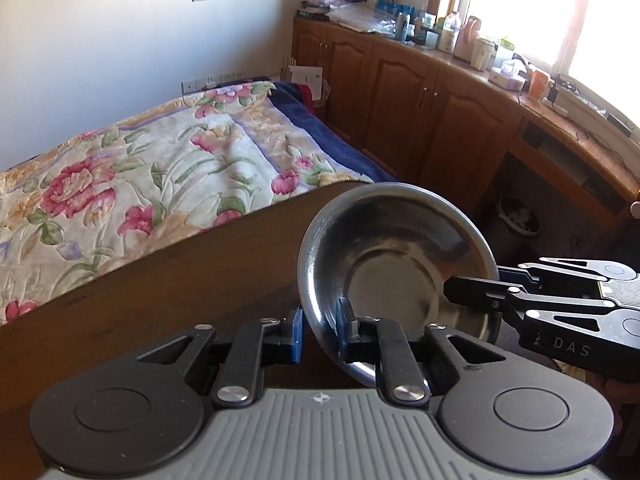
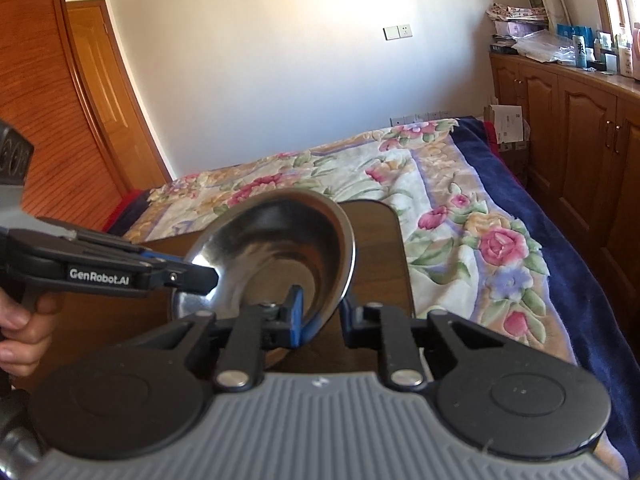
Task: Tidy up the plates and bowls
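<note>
The steel bowl (image 1: 396, 264) hangs tilted in the air above the dark wooden table (image 1: 160, 280), its hollow turned toward both cameras, pinched at two places on its rim. The left claw (image 1: 320, 332) straddles the near edge, one blue pad outside the wall and one inside. The right claw (image 1: 476, 292) comes in from the right and clamps the opposite side of the rim; in its own view that right claw (image 2: 320, 320) brackets the wall likewise. Both are equally close, so either could release first. The flowered bed (image 1: 140, 168) lies beyond the table.
</note>
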{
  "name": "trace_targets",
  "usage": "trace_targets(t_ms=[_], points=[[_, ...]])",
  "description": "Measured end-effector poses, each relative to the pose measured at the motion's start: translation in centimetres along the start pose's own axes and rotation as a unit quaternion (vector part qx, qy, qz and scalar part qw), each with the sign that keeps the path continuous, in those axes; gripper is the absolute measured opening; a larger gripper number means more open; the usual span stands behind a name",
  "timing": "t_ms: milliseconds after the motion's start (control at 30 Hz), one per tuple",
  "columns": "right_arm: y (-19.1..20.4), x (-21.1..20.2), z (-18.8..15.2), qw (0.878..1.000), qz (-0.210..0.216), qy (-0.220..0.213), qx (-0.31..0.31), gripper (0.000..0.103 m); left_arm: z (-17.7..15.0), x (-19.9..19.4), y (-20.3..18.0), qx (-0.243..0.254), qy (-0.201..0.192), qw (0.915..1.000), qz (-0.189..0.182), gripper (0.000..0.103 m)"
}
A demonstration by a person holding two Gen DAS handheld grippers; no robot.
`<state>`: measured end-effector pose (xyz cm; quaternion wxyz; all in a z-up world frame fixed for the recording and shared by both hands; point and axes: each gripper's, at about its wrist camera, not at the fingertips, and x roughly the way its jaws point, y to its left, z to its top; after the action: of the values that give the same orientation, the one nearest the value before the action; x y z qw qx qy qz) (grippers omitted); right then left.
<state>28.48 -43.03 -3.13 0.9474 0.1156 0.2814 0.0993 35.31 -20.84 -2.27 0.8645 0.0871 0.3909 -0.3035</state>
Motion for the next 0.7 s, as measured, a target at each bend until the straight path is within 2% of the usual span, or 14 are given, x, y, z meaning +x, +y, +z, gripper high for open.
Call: trace_targets(t_ms=[700], points=[[4.1, -4.1, 1.6, 0.999, 0.011, -0.044, -0.027, 0.021, -1.2, -9.2, 0.2, 0.007, -0.075, 0.9971, 0.008, 0.019]])
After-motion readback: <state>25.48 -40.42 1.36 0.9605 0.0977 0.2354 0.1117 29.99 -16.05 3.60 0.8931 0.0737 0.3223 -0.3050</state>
